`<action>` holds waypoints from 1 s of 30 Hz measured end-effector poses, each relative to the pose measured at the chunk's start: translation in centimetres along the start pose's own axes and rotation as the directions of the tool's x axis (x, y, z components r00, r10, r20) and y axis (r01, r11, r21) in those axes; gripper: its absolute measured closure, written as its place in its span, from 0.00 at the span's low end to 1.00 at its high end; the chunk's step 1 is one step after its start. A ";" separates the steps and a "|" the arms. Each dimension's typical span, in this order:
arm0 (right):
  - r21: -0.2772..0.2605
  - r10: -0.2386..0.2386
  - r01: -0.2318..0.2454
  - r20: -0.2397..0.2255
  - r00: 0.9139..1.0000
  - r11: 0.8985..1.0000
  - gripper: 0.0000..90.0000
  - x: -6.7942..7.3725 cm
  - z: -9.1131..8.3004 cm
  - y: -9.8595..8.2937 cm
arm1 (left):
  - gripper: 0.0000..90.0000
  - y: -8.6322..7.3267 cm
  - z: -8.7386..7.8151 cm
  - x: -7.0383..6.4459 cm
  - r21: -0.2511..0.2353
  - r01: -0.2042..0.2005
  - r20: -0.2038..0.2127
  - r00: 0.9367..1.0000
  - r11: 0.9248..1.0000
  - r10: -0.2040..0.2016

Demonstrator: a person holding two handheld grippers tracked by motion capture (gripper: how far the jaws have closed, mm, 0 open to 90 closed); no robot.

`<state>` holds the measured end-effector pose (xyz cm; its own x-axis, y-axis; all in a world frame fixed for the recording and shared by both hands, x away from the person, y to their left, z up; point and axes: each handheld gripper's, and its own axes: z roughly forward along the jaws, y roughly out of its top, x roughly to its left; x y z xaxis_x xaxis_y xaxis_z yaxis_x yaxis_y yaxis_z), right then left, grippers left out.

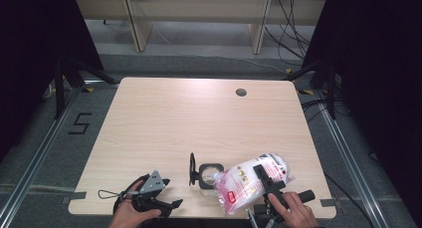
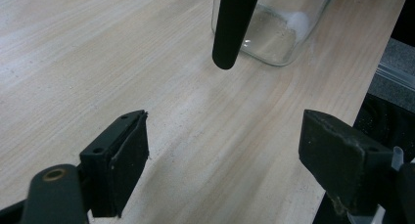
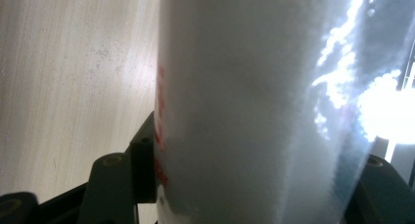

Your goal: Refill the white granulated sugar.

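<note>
White granules fill the clear plastic bag with red printing (image 1: 251, 182) that the right gripper (image 1: 267, 180) has clamped between its jaws, near the front edge of the pale wooden table (image 1: 199, 118) and toward its right corner. From the right gripper view the bag (image 3: 244, 106) stands pressed between both black jaws, its red lettering just at the left one. The bag's narrow end tips toward the mouth of a square clear glass jar (image 1: 209, 175), which stands on the surface just beside it (its black hinged lid (image 1: 192, 169) stands open on the left side). The left gripper (image 1: 158, 193) rests at the front edge, left of the jar, its jaws wide apart over bare wood and holding nothing. In the left gripper view the jar (image 2: 279, 28) sits ahead.
</note>
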<state>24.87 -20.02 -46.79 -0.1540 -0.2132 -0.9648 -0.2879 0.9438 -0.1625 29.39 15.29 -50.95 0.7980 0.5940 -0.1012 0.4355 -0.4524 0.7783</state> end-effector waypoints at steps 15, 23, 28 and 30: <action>-0.006 -0.059 0.059 0.016 0.998 0.998 0.46 -0.3 0.0 0.0 | 0.20 0.1 -0.1 0.2 0.015 -0.034 0.000 0.999 0.999 0.034; -0.009 -0.082 0.082 0.034 0.996 0.997 0.46 -0.5 0.0 0.1 | 0.21 0.0 0.1 0.0 0.010 -0.002 -0.007 1.000 1.000 0.002; -0.007 -0.073 0.073 0.036 0.997 0.997 0.46 -0.6 0.0 0.1 | 0.21 0.0 0.1 0.1 0.007 -0.015 0.000 1.000 1.000 0.015; -0.007 -0.081 0.082 0.038 0.996 0.997 0.46 -0.6 0.0 0.1 | 0.21 0.0 0.1 0.0 0.006 0.003 -0.004 1.000 1.000 -0.003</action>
<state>24.94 -19.82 -46.22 -0.0942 -0.2796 -0.9555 -0.3058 0.9215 -0.2395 29.42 15.19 -51.03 0.7951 0.5981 -0.1004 0.4401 -0.4551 0.7741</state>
